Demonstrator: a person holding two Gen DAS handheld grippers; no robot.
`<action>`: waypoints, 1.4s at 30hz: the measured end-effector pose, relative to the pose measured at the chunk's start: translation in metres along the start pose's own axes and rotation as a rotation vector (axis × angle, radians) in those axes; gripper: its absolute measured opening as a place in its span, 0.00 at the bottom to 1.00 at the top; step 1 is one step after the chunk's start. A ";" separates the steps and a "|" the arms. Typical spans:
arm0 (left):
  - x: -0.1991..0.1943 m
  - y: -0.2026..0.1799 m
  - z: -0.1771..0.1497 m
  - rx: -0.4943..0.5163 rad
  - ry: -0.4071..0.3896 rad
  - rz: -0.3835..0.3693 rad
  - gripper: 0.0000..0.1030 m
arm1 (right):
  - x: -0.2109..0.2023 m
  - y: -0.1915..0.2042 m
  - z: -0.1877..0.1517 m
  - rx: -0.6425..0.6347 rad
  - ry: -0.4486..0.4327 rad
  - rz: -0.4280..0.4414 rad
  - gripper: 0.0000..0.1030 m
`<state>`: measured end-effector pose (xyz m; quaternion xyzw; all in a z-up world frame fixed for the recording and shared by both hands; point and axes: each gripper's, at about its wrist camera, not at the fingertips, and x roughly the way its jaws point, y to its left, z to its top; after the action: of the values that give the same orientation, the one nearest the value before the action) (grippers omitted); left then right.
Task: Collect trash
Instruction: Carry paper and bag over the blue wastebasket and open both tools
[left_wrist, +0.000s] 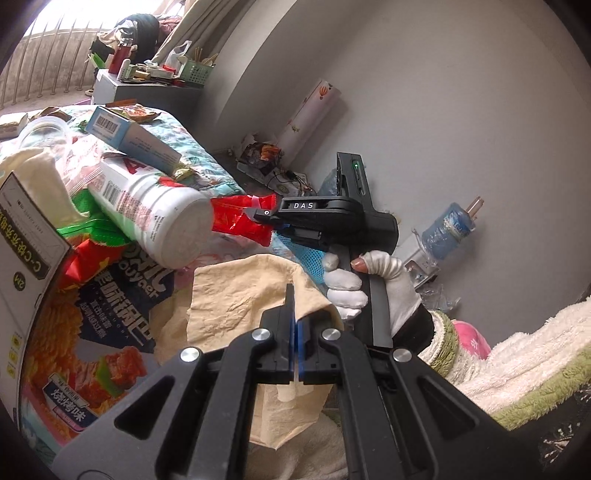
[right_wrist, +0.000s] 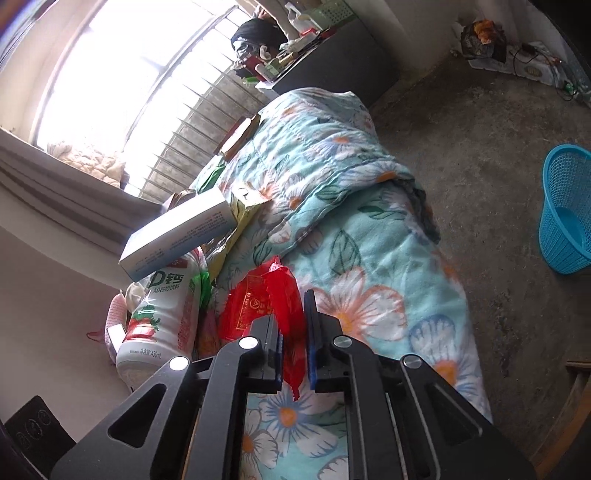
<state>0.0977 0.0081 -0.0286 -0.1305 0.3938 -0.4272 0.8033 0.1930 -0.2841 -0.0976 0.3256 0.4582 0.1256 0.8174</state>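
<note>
While a red snack wrapper (right_wrist: 258, 306) lies on the floral quilt (right_wrist: 373, 258) beside a white drink bottle (right_wrist: 159, 317), it is pinched between the nearly closed fingers of the right gripper (right_wrist: 293, 332). The left gripper (left_wrist: 295, 325) is held fully closed and empty over a crumpled beige cloth (left_wrist: 236, 291). A blue mesh basket (right_wrist: 565, 206) is seen on the floor, well apart.

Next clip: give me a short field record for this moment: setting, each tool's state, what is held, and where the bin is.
setting: floral quilt strewn with packaging
left tool: shut, empty, over a beige cloth
right tool: shut on the red wrapper
beside wrapper: white drink bottle, lying down
bin: blue mesh basket on the floor, apart from the quilt
</note>
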 end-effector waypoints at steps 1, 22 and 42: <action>0.004 -0.002 0.004 0.002 -0.001 -0.011 0.00 | -0.007 -0.006 0.003 0.006 -0.020 -0.005 0.09; 0.279 -0.130 0.159 0.193 0.231 -0.109 0.00 | -0.203 -0.188 0.027 0.261 -0.505 -0.310 0.09; 0.620 -0.113 0.122 0.170 0.540 0.061 0.34 | -0.101 -0.385 0.093 0.539 -0.321 -0.459 0.14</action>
<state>0.3241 -0.5647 -0.2102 0.0678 0.5602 -0.4535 0.6899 0.1794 -0.6650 -0.2451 0.4335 0.4019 -0.2379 0.7707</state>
